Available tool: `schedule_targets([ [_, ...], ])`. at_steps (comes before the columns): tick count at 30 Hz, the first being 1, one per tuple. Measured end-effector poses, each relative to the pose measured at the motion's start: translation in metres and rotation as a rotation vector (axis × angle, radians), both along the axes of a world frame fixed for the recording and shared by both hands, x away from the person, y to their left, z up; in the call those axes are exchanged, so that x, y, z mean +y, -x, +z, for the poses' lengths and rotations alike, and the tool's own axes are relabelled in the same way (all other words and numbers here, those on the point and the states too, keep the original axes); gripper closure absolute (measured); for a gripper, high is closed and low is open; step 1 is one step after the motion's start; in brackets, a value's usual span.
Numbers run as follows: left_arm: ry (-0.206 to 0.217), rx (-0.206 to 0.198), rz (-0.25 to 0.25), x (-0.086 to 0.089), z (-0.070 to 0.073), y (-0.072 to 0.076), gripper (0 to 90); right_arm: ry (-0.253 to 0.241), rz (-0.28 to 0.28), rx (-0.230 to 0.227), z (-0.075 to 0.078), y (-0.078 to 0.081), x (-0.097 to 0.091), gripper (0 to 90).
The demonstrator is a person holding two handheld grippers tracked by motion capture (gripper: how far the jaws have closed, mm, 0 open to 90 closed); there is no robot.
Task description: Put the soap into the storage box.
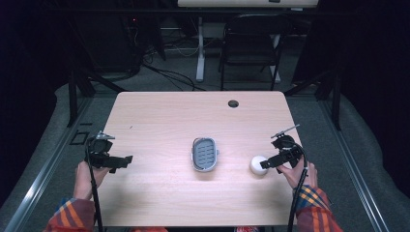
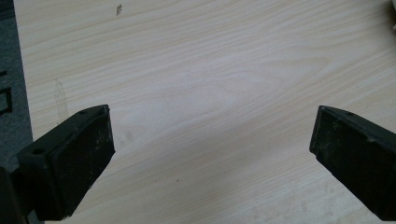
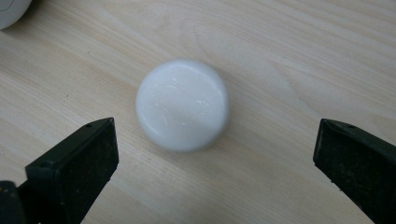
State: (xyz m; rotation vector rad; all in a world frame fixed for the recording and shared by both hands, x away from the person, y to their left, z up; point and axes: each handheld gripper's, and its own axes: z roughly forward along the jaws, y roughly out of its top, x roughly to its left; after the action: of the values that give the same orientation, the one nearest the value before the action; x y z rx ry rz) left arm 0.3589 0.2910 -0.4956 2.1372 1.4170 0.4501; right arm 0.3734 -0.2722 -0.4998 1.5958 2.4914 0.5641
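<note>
A white round puck-like object [image 3: 182,103] lies on the wooden table [image 1: 159,121] at the right [image 1: 257,165]. My right gripper [image 3: 215,144] is open, its jaws wide to either side of the puck and a little short of it, touching nothing. In the high view my right gripper [image 1: 269,163] sits just right of the puck. A grey oval dish [image 1: 205,154] with a slotted floor rests at the table's centre. My left gripper [image 1: 124,160] hovers near the left edge, open [image 2: 212,140] over bare wood with nothing between its jaws.
A round cable hole [image 1: 233,103] sits near the table's far edge. Beyond the table stand a black chair [image 1: 251,43] and a white desk leg [image 1: 199,48] with cables on the floor. A pale rounded edge [image 3: 9,9] shows in the right gripper view's top left corner.
</note>
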Motion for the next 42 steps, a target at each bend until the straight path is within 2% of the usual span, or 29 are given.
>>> schedule_targets([
  [4,0.003,-0.001,0.004,0.000,0.000,0.000,0.0,0.006,0.021,0.010,-0.002,-0.006,0.007,0.0],
  [5,0.002,-0.001,0.004,0.000,0.000,0.000,0.0,0.020,0.014,0.007,-0.003,-0.008,0.009,0.0],
  [7,0.001,-0.001,0.001,0.000,0.000,0.000,0.0,0.044,0.033,0.031,-0.003,-0.011,0.011,0.0],
  [14,-0.001,0.002,-0.002,0.000,-0.001,0.000,0.0,0.071,0.042,0.040,-0.009,-0.021,0.021,0.0],
  [15,0.000,0.001,0.000,-0.001,-0.001,0.000,0.0,0.089,0.060,0.053,-0.008,-0.024,0.022,0.0],
  [19,0.001,0.003,0.001,-0.001,-0.001,0.000,0.0,0.122,0.071,0.083,-0.012,-0.032,0.029,0.0],
  [21,0.002,0.003,0.002,-0.001,-0.001,0.000,0.0,0.112,0.058,0.078,-0.015,-0.032,0.032,0.0],
  [26,-0.003,0.001,-0.002,-0.001,-0.001,0.000,0.0,0.157,0.078,0.114,-0.019,-0.036,0.039,0.0],
  [28,-0.002,0.001,-0.001,-0.001,-0.001,0.000,0.0,0.146,0.063,0.099,-0.022,-0.035,0.040,0.0],
  [29,-0.004,0.002,-0.003,-0.001,-0.002,0.000,0.0,0.164,0.074,0.122,-0.024,-0.037,0.042,0.9],
  [31,-0.001,0.007,-0.006,-0.001,-0.002,-0.001,0.0,0.158,0.067,0.119,-0.028,-0.036,0.042,1.6],
  [34,-0.003,0.011,-0.009,-0.002,-0.002,-0.001,0.0,0.195,0.098,0.151,-0.028,-0.039,0.042,3.1],
  [35,-0.002,0.014,-0.011,-0.002,-0.002,-0.001,0.0,0.163,0.071,0.129,-0.030,-0.037,0.044,4.1],
  [39,-0.003,0.014,-0.010,-0.002,-0.002,-0.001,0.0,0.205,0.104,0.163,-0.028,-0.039,0.044,7.8],
  [40,-0.004,0.018,-0.013,-0.002,-0.002,-0.001,0.0,0.174,0.078,0.139,-0.033,-0.037,0.045,8.1],
  [41,-0.004,0.018,-0.013,-0.002,-0.002,-0.001,0.0,0.175,0.077,0.138,-0.034,-0.037,0.046,8.8],
  [42,-0.002,0.014,-0.008,-0.002,-0.002,-0.001,0.0,0.262,0.151,0.204,-0.027,-0.042,0.045,10.0],
])
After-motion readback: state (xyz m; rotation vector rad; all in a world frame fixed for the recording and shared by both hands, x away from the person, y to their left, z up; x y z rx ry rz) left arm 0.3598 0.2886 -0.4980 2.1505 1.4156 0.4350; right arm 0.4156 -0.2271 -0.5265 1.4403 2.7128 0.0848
